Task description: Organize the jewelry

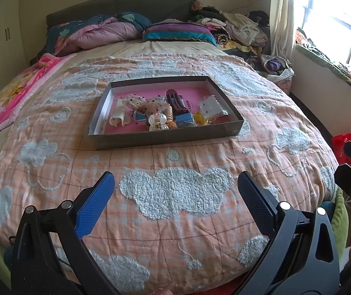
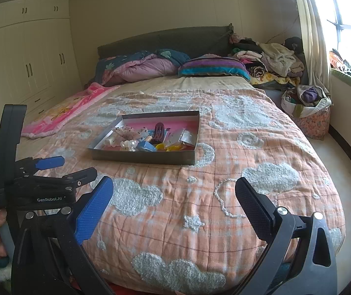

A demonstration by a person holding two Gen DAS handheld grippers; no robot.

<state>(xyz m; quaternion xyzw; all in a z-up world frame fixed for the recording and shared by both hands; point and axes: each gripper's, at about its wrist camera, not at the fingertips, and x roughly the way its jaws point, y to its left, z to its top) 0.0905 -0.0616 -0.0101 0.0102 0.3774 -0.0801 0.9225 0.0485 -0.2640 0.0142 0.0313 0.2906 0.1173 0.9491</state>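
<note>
On the far left a pink blanket [image 1: 15, 93] lies along the bed's edge, beside the wardrobe [image 2: 27, 68]. The left gripper [image 1: 175, 196] hangs over the near part of the orange quilt [image 1: 175, 221], its two fingers spread wide with nothing between them; bare quilt runs from its tips up to the tray. One grey tray [image 1: 165, 140] sits mid-bed, well apart from every edge of the quilt, with open quilt on all four sides. Inside it, the jewelry is heaped toward the front wall: one cream clip [image 1: 118, 119] at left, one dark brown claw clip [image 1: 175, 100] in the middle, one blue box [image 1: 184, 120], and clear packets [image 1: 209, 107] at right. The right gripper [image 2: 174, 194] also stands spread and empty, near the bed's foot. Past the bed's right edge stand one fabric basket [image 2: 308, 115] and a window [image 2: 347, 12]
</note>
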